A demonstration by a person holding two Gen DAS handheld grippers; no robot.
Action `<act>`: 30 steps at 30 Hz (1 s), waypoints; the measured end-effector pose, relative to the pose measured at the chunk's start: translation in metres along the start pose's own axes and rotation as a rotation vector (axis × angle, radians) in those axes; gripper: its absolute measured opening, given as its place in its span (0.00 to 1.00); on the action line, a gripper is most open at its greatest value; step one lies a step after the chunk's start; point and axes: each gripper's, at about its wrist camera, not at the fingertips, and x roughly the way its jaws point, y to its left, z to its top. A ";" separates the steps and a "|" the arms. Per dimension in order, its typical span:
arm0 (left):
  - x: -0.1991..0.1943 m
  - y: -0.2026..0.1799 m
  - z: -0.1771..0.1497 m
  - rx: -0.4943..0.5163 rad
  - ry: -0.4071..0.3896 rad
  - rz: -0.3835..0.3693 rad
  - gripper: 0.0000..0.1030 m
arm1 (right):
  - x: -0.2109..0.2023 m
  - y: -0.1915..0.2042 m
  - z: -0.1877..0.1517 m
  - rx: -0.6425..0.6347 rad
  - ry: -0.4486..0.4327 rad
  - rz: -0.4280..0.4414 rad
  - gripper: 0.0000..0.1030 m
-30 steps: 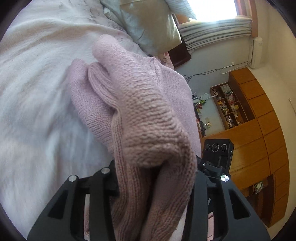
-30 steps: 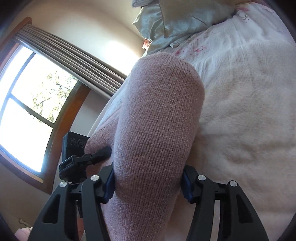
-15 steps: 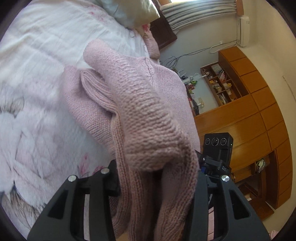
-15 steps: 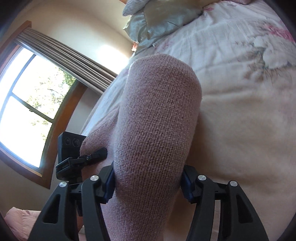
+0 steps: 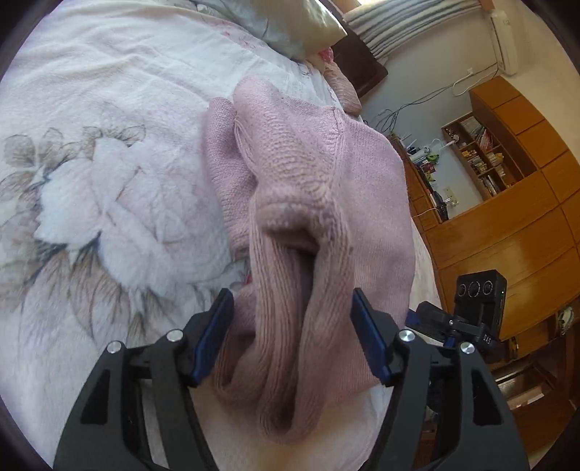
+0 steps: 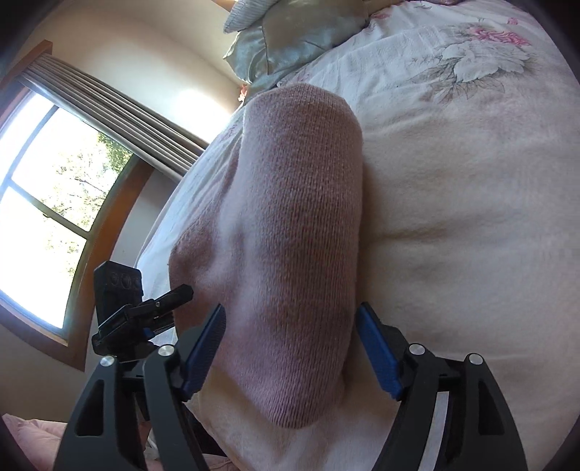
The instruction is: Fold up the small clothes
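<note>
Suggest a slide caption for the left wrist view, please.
Left gripper, open, straddles a bunched pink knit sweater on a floral bedspread.

Pink knit sweater [image 5: 311, 188] lay bunched on the floral bed [image 5: 108, 203]; ribbed folds were gathered at one end, a smooth rounded fold at the other.

A bed with a white flowered cover [image 5: 108, 152], a shiny pillow [image 6: 301, 32] at its head, a window [image 6: 47, 203] with curtains, wooden cupboards [image 5: 514, 224] with bookshelves.
</note>
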 end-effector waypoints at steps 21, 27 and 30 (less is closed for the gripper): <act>-0.013 -0.020 -0.034 0.076 -0.037 0.259 0.52 | 0.004 0.029 -0.049 -0.039 -0.002 -0.245 0.48; -0.038 -0.045 -0.050 0.128 -0.076 0.359 0.74 | -0.022 0.077 -0.066 -0.131 -0.082 -0.450 0.90; -0.052 -0.059 -0.056 0.161 -0.102 0.397 0.79 | -0.033 0.086 -0.074 -0.121 -0.098 -0.534 0.96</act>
